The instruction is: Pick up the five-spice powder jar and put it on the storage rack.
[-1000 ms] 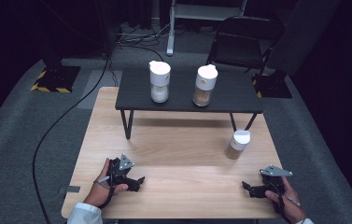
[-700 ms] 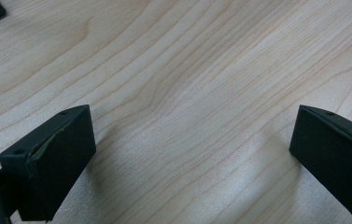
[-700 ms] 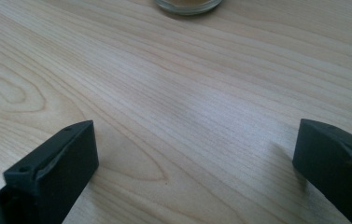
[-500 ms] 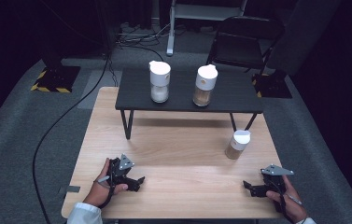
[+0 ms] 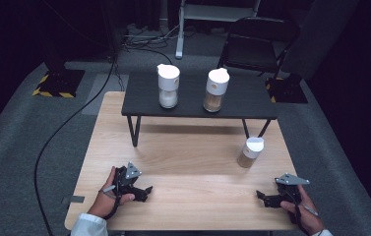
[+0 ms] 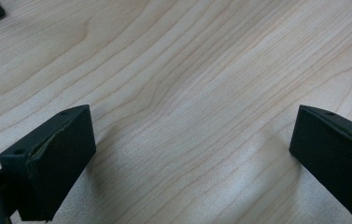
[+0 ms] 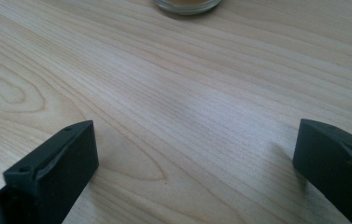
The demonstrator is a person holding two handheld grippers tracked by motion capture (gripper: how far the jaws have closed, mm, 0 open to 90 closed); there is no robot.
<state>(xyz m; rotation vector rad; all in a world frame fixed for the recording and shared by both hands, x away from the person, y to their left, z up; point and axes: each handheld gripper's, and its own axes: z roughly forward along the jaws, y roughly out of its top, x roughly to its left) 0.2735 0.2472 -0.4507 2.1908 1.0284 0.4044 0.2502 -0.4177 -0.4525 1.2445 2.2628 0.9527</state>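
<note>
Both tools rest on the wooden table (image 5: 183,152) near the person's edge, each held in 1 hand. The left gripper (image 5: 147,189) has its jaws spread wide with bare wood between them; the right gripper (image 5: 259,193) is likewise spread and holds nothing.

The nearest item is the small jar (image 5: 250,152), white-lidded with tan contents, standing upright on the table ahead of the right gripper and well apart from it. In the right gripper view its glass base (image 7: 187,4) sits at the top edge, off the centre line between the jaws.

Probable faults from this position:
1. Tip-over. The jar is narrow and tall; a jaw arriving off-centre would likely push it rather than bracket it.
2. Slip. A glass wall offers little friction; a grip placed high near the lid may let it rotate or drop.
3. Collision. The low black shelf (image 5: 198,105) stands just behind the jar, with its leg close by; an overshoot could strike it and disturb the 2 taller white-lidded jars (image 5: 168,92) (image 5: 215,90) on top.

Surface: pale wood, smooth, visible grain, level. Room: dark, grey carpet, a folding chair (image 5: 257,44) behind the shelf, a cable (image 5: 75,118) trailing across the floor at the left, hazard-striped base plates (image 5: 55,83) beyond.
</note>
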